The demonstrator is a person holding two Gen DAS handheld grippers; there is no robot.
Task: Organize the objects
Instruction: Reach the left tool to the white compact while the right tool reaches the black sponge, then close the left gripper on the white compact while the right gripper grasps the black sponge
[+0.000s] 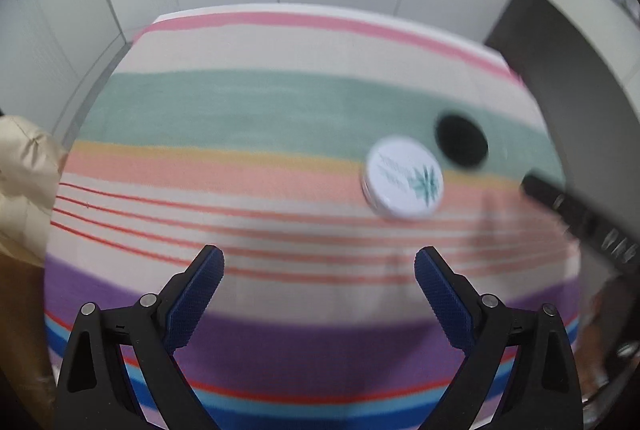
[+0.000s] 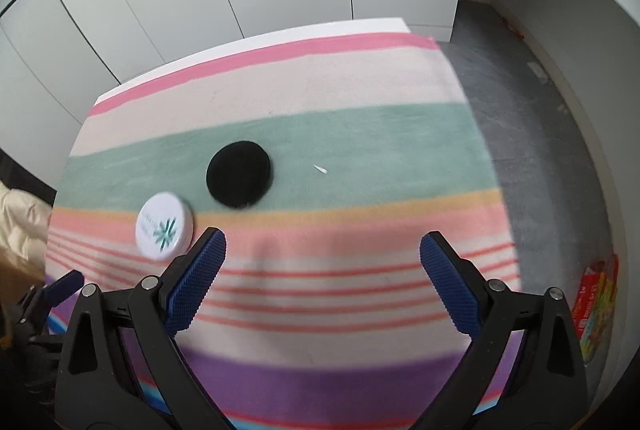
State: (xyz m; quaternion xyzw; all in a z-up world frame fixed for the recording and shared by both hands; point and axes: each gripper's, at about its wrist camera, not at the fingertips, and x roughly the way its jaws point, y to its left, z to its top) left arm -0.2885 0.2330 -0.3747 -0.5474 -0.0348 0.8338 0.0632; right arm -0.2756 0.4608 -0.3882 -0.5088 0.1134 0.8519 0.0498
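Two small things lie on the striped tabletop [image 2: 360, 90]: a white round tin [image 2: 165, 226] with its lid on, contents hidden, and a black disc [image 2: 240, 174] just beside it. Neither is gripped; sorting seems not begun. Left claw [image 1: 319, 266] and right claw [image 2: 323, 250] both gape apart, empty.

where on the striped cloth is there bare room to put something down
Most of the striped cloth is bare: the pink and cream stripes behind the black disc, the green stripe right of it, bar a white scrap, and the purple stripe nearest both open grippers. It is crowded only where the white round tin sits beside the disc.
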